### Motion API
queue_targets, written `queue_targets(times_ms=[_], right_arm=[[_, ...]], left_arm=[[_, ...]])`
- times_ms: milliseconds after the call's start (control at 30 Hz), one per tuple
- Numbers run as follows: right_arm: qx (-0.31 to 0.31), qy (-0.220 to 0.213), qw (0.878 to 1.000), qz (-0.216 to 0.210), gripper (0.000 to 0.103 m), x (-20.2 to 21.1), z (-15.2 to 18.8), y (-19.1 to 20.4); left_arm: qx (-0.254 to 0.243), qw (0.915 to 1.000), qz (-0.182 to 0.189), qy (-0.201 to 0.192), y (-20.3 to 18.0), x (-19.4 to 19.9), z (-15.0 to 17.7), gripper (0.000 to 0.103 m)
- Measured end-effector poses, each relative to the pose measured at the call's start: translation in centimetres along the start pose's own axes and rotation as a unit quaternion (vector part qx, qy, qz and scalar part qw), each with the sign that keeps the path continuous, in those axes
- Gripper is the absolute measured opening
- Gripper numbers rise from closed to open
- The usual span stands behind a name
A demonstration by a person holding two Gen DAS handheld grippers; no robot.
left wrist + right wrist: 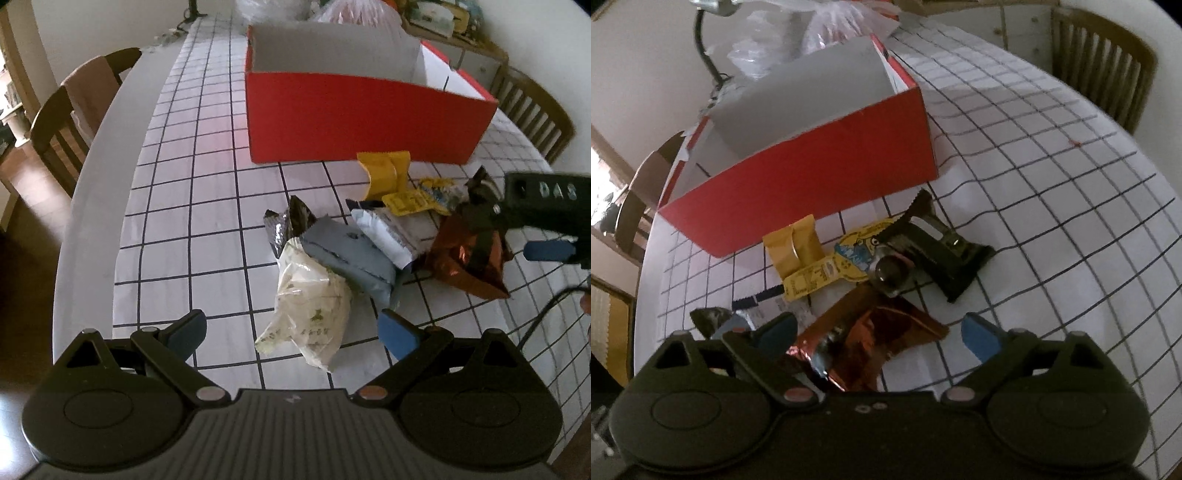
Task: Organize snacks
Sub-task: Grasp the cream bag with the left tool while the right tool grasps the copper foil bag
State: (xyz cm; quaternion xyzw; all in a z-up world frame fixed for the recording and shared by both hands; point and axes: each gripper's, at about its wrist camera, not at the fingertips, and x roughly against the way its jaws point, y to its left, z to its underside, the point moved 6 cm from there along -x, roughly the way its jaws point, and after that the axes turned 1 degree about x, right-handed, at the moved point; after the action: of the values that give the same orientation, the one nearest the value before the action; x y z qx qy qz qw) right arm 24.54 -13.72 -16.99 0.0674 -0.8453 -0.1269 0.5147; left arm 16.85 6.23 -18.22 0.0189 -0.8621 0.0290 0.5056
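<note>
The copper foil packet (871, 343) lies between the right gripper (879, 336)'s spread fingers; light, crinkly, likely slippery, best pinched mid-body. The left gripper (291, 332), also open, hovers before a pale bag (310, 314); the red box (812, 177) stands beyond.

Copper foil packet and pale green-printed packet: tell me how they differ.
The copper foil packet is shiny, metallic orange-brown; the pale packet is off-white with green print. The copper foil packet lies under the open right gripper, the pale packet ahead of the open left gripper. Both are crumpled, lying on the checked tablecloth, outside the red box.
</note>
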Motion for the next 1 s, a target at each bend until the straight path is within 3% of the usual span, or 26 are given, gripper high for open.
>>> queue_targets(times_ms=[267,567,767,933,1000], right_arm=[[-0.051,0.037,0.998,0.002,0.092,-1.8,-0.3,0.0],[-0.039,0.049,0.998,0.006,0.087,-2.3,0.1,0.5],[-0.042,0.047,0.998,-0.007,0.068,-1.7,0.6,0.0],[-0.041,0.048,0.998,-0.026,0.030,-1.5,1.0,-0.2],[-0.042,0.047,0.998,-0.029,0.028,-1.3,1.1,-0.3]], left_arm=[[-0.039,0.9989,0.013,0.023,-0.8,-1.2,-0.3,0.098],[-0.081,0.9960,0.005,0.036,-1.5,-2.2,-0.1,0.076],[-0.092,0.9947,0.015,0.043,-1.9,-2.5,0.2,0.057],[-0.079,0.9956,0.019,0.046,-1.5,-2.5,0.3,0.047],[-0.071,0.9962,0.021,0.046,-1.4,-2.4,0.3,0.045]])
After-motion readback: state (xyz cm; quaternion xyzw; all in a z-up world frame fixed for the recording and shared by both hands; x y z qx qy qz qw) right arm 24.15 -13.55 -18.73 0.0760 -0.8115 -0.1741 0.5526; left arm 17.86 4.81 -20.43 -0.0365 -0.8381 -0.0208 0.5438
